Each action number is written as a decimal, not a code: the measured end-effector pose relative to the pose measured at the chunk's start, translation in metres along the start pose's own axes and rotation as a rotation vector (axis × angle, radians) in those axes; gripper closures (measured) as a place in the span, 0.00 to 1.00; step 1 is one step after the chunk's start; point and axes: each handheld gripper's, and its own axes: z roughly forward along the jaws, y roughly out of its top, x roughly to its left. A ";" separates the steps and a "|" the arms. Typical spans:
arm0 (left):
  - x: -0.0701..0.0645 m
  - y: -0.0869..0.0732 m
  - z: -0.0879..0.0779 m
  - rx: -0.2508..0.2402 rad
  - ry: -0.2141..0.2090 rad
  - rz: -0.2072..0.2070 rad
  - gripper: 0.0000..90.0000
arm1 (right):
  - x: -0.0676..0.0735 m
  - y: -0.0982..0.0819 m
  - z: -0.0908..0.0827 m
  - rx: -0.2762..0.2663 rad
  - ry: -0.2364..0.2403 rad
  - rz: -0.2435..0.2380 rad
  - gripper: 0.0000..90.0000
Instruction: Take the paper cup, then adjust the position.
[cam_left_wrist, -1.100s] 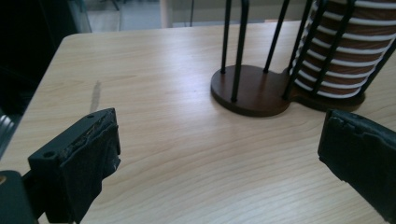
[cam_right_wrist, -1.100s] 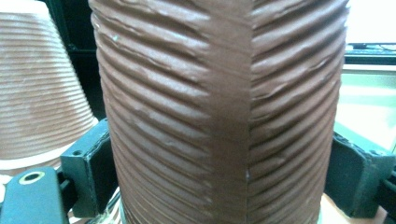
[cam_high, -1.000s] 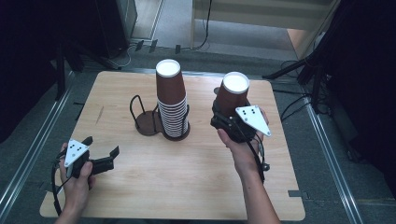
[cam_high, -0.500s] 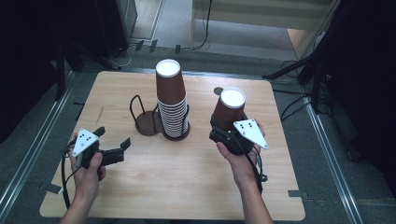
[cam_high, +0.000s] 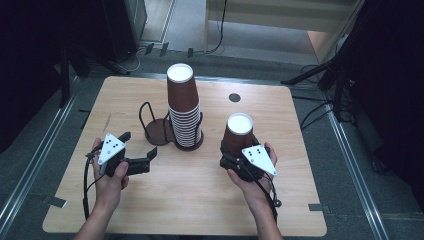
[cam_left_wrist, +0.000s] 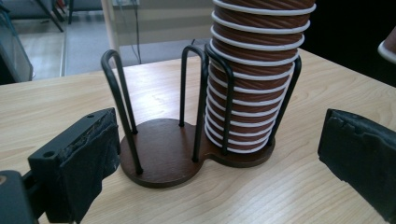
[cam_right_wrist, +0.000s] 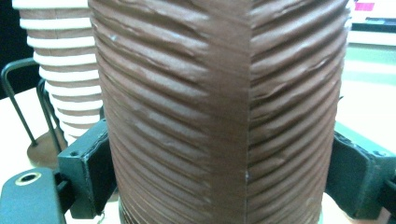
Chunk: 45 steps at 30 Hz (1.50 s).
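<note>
Jaws of the right gripper (cam_high: 239, 156) clamp a brown ribbed paper cup (cam_high: 238, 131); the left gripper (cam_high: 141, 150) gapes empty before the cup holder (cam_high: 159, 135).

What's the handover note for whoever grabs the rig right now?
Right gripper: shut on a single brown cup, upside down, near the table's right side.
Left gripper: open, holding nothing, aimed at the wire cup holder.
Cup stack sits in the holder's right bay; left bay is free.
Done: one cup is in hand. Left: probably placing it, likely in the free bay.
</note>
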 end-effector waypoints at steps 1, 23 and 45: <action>-0.001 0.001 0.001 0.001 -0.010 -0.006 0.00 | -0.001 -0.006 0.001 0.014 0.005 0.004 0.12; -0.040 0.018 0.006 0.023 -0.264 0.030 0.05 | 0.031 -0.038 0.007 0.040 0.050 -0.182 0.13; -0.072 0.016 0.015 0.155 -0.411 0.121 0.05 | 0.066 -0.056 0.005 0.020 0.150 -0.411 0.13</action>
